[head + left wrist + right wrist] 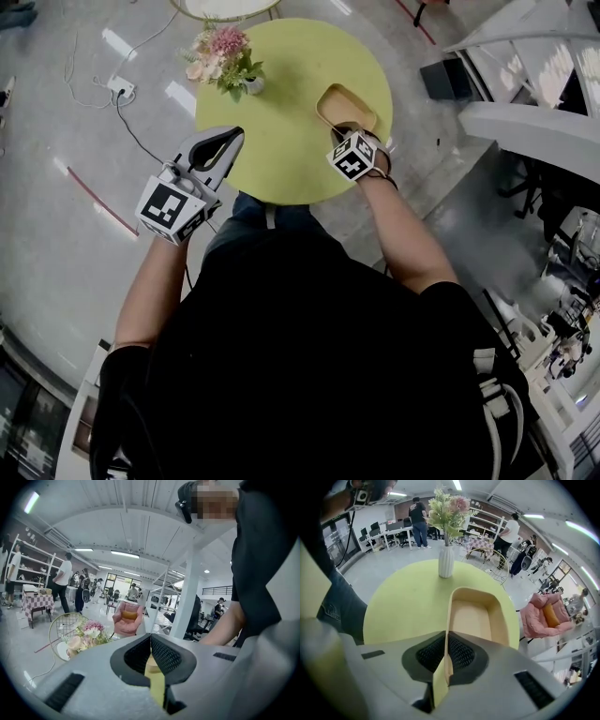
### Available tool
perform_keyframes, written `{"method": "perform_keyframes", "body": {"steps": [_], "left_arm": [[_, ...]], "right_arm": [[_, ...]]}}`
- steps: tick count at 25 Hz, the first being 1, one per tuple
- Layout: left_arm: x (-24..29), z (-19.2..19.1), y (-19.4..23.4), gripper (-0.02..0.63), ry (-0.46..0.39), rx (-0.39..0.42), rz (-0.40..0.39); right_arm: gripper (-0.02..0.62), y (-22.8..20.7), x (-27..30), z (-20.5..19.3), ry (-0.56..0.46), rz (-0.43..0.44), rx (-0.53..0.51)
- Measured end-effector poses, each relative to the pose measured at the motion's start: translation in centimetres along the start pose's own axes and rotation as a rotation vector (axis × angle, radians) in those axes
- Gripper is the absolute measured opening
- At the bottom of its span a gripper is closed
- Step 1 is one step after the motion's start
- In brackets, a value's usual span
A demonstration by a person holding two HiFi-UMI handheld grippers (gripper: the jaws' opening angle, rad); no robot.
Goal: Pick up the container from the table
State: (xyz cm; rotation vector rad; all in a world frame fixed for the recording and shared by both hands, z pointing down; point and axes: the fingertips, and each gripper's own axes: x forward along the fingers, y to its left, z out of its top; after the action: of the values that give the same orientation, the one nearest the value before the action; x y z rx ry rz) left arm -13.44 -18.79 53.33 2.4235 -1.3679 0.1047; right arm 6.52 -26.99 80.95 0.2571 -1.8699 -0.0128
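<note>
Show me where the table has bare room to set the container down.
The table's middle and near-left, between the vase and the left tongs, is bare. Crowded: the far-left rim by the vase, and the right side, where the right tongs grip the container's wall.

Right gripper: in head view its tips are hidden under its own cube, which also covers the near end of the container. Vase mostly under flowers. Table near edge behind legs. In left gripper view, table nearly all behind left gripper; distant people too small to tell.
</note>
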Motion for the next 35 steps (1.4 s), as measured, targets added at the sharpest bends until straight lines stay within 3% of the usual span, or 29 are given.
{"method": "perform_keyframes", "body": {"steps": [21,35], "left_arm": [[-1.7,1.8,-4.5,0.017,-0.023,0.092,-0.023],[-1.4,5.1,-6.5,0.017,-0.054,0.174,-0.048]], "right_arm": [[0.014,0.7,-8.3,0.8,-0.121,-0.07,0.059],[0.014,-0.6,-14.9,4.2,-0.234,-0.106,0.083]]}}
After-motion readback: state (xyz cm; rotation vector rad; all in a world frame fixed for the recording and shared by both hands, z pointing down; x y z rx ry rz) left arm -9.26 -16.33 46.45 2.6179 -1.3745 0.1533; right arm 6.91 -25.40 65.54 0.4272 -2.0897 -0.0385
